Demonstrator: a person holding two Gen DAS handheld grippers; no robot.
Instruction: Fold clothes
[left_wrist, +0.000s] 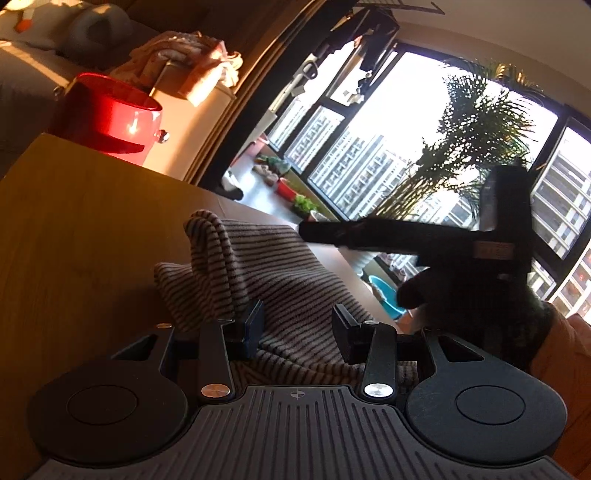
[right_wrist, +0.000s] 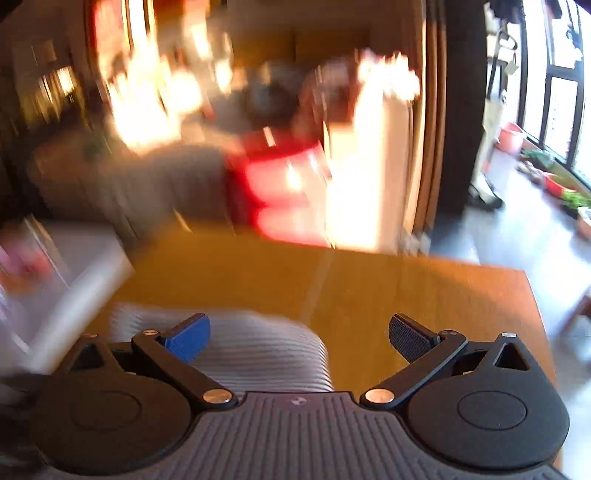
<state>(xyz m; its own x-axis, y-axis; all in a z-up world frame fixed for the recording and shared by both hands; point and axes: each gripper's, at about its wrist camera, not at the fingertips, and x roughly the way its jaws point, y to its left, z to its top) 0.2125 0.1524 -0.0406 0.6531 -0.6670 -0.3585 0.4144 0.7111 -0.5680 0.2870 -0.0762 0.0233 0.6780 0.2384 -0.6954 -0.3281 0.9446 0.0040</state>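
A grey, dark-striped cloth (left_wrist: 280, 273) lies bunched on the wooden table (left_wrist: 74, 240), with one fold standing up at its left. My left gripper (left_wrist: 297, 325) sits low over it. Its jaws are partly apart, the cloth fills the gap, and I see no pinch. The right gripper (left_wrist: 317, 234) crosses above the cloth's far side as a dark outline, held by a gloved hand (left_wrist: 461, 295). The right wrist view is blurred. There my right gripper (right_wrist: 299, 328) stands wide open with nothing in it, above a folded part of the striped cloth (right_wrist: 251, 350).
A red bucket (left_wrist: 118, 114) and a white cabinet with piled clothes (left_wrist: 184, 55) stand beyond the table's far edge. A white box (right_wrist: 66, 280) lies at the table's left. The table's right edge (right_wrist: 532, 314) drops to the floor by the windows and plants (left_wrist: 480, 122).
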